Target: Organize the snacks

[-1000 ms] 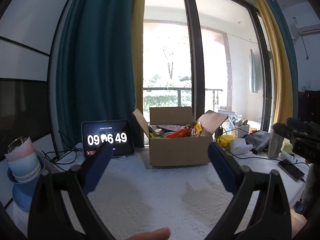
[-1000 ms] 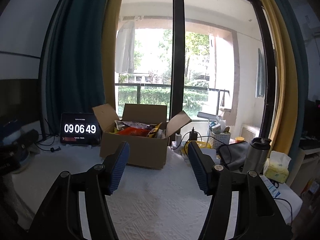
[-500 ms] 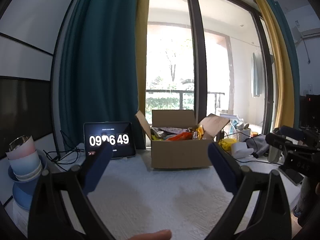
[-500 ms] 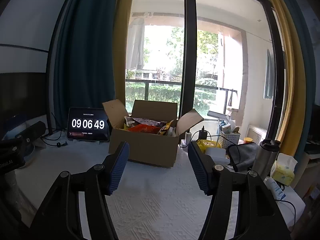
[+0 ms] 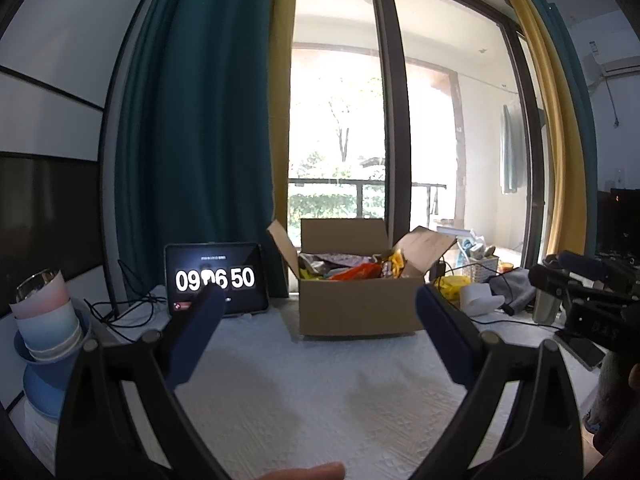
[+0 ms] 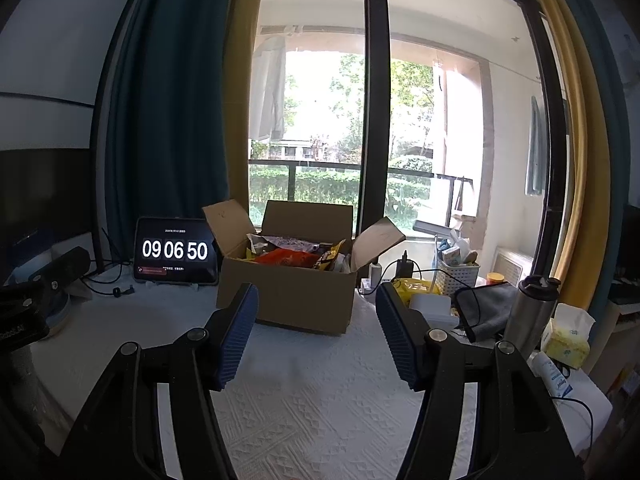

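The left gripper has its jaws apart with nothing between them. The right gripper also has its jaws apart and holds nothing. Both are above a white textured tablecloth. Beyond them, at the far side of the table, stands an open cardboard box filled with snack packets. Left of the box, a tablet displays 09 06 50. Right of the box stands a steel flask, and near it a tissue pack.

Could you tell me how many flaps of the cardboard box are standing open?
3. On the box, the left flap leans outward, the back flap stands upright, the right flap leans outward. The front flap is not visible.
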{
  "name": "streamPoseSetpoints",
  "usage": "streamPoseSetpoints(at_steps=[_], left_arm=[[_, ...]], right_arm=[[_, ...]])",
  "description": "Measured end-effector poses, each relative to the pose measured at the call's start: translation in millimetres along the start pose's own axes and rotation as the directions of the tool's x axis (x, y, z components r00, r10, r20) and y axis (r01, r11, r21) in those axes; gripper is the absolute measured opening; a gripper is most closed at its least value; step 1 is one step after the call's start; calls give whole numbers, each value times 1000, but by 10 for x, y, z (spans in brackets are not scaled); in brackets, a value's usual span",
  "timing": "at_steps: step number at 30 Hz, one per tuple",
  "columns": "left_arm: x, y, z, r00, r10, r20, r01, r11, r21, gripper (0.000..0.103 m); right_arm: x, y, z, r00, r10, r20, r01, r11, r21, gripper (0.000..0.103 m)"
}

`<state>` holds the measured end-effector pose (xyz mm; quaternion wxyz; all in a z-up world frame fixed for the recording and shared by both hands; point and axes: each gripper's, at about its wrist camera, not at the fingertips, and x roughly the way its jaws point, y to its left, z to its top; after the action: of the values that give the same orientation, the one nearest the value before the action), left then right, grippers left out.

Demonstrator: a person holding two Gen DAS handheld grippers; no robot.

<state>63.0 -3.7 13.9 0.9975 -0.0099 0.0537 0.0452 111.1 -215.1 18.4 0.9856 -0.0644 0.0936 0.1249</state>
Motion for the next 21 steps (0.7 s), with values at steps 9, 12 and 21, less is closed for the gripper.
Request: streamPoseSetpoints(at_steps=[9, 12, 21], left_arm=[[-6, -30, 4, 1000, -3, 3, 3, 1000, 3, 97], [-6, -34, 1, 1000, -3, 2, 3, 1000, 3, 97], [14, -36, 14, 1000, -9, -10, 9, 1000, -6, 97]], right_arm=[[6, -5, -12, 1000, -5, -7, 5, 1000, 10, 65], [5, -9, -19, 1000, -6, -9, 6, 1000, 14, 65], [-1, -22, -23, 1000, -12, -10, 12, 1000, 21, 65]])
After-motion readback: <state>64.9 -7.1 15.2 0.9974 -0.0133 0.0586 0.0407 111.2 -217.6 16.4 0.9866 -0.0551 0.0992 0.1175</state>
